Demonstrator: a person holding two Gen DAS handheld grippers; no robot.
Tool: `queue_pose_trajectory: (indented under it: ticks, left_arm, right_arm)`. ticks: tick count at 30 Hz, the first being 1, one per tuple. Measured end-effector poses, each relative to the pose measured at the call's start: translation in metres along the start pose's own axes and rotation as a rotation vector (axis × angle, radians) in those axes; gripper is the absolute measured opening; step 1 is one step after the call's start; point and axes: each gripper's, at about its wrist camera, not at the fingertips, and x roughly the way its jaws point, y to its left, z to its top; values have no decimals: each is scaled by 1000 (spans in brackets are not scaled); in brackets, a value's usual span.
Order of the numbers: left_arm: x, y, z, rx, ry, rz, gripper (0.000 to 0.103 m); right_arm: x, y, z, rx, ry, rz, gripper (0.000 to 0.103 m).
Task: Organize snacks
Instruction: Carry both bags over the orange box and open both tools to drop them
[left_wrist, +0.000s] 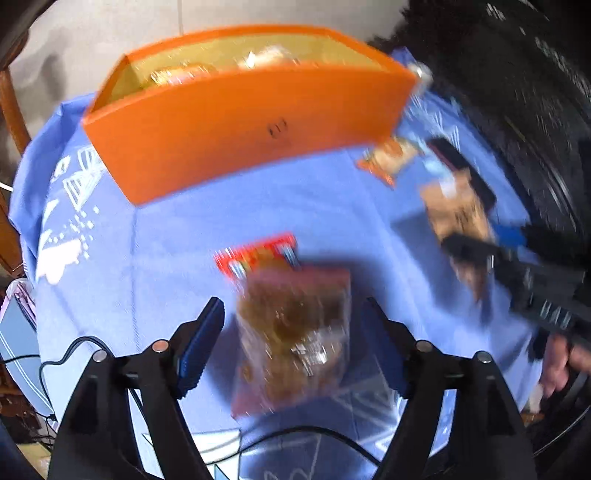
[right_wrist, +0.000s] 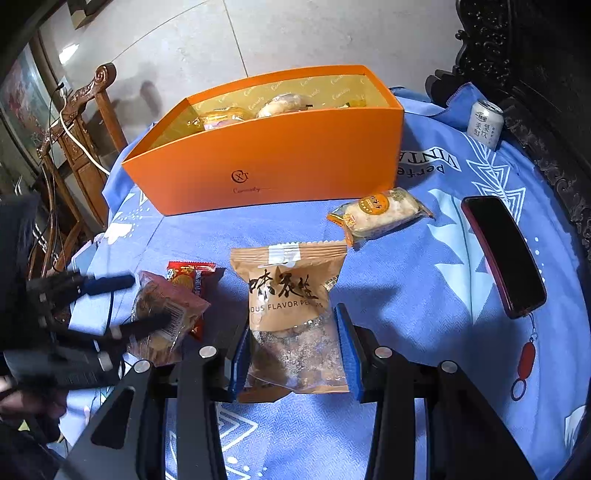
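Nearest in the right wrist view, the right gripper (right_wrist: 293, 350) has its fingers (right_wrist: 347, 347) spread on either side of the brown peanut bag (right_wrist: 291, 317), which lies flat on the blue-clothed tabletop (right_wrist: 424, 295); they look released, not yet pinching. Beside it, the left gripper (left_wrist: 291, 347) straddles a pinkish snack packet (left_wrist: 295, 332), fingers apart and unclenched, with a small red packet (left_wrist: 258, 254) partly under it. The step in hand seems to be picking up loose snacks; next, each pair of fingers must close on its packet, then lift it toward the orange box (right_wrist: 273, 166) behind. Loose snacks count four, with the yellow-labelled pastry (right_wrist: 380, 212) farther back; several wrapped pastries already sit inside the box. One phone (right_wrist: 504, 254) and one drink can (right_wrist: 484, 123) stand aside.
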Motion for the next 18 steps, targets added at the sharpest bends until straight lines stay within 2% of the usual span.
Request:
queue_pose_trajectory:
  ticks: [2,5,10,14,18]
  left_arm:
    - [11,-5,-8,21,35,20,73]
    - [25,-7,-17,26,78,35,64]
    - [12,-1,-21,14,51,3,49]
    - [-4,7,-27,-24,27,-41,47]
    - [-24,20,-31,-46,-12,-48,47]
  right_arm:
    - [0,1,-1,-5,1,3,42]
    - [-2,3,-2,-8,0,-1,42]
    - [-5,-1,-2,4,-3,-12,42]
    - [-5,-2,-3,14,-1,-15,42]
    - [-8,1,-2,6,-12,-11,42]
